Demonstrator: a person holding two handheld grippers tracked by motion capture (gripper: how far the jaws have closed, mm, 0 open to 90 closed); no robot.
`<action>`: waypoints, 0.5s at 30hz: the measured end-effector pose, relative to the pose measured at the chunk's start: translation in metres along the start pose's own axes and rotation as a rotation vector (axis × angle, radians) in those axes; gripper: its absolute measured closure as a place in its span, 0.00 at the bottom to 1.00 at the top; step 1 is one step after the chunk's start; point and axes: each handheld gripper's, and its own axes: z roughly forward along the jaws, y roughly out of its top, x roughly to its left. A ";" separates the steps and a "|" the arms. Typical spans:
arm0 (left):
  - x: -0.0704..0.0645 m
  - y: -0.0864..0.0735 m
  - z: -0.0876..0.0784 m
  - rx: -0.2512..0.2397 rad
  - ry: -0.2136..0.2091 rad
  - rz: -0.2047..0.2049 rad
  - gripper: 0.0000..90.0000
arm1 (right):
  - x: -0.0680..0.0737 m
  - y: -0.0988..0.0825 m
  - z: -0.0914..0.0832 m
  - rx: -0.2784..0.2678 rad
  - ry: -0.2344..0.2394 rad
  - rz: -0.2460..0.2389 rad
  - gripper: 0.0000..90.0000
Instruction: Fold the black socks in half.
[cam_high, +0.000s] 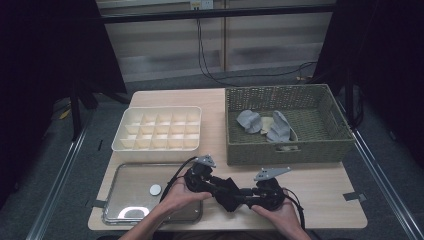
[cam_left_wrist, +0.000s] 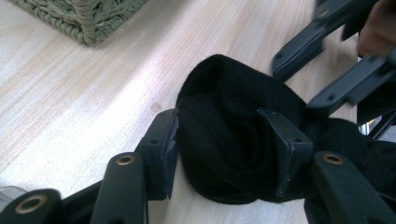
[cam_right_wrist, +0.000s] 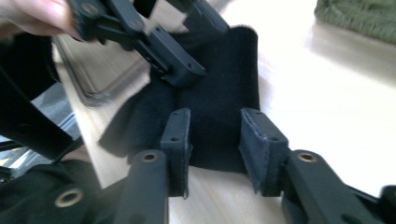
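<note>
while it lies flat on the bench (cam_high: 320, 187), the black sock (cam_high: 231, 194) runs lengthwise from one gripper to the other.
soft, dark, folded thick; left gripper (cam_left_wrist: 224, 140) jaws clench its rolled end, right gripper (cam_right_wrist: 215, 140) jaws stand released, straddling the cloth near the front edge.

No readable text, labels or numbers.

Table (cam_high: 320, 187): compartment box (cam_high: 157, 127) at rear left; basket (cam_high: 287, 150) at rear right, socks (cam_high: 265, 124) lying in it. Tray (cam_high: 132, 187) at front left, before the box; small disc (cam_high: 155, 189) on it. Folded sock (cam_high: 229, 192) on the table right of the tray, before the basket.
</note>
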 end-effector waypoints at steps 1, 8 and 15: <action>0.000 -0.001 0.000 0.000 -0.005 -0.001 0.53 | 0.000 -0.001 0.001 0.000 -0.010 0.003 0.67; 0.000 -0.003 0.002 0.013 -0.038 -0.020 0.46 | 0.001 -0.002 0.005 0.010 -0.035 -0.011 0.66; -0.002 -0.002 0.002 0.058 -0.036 0.003 0.45 | 0.003 -0.002 0.005 0.014 -0.042 -0.019 0.66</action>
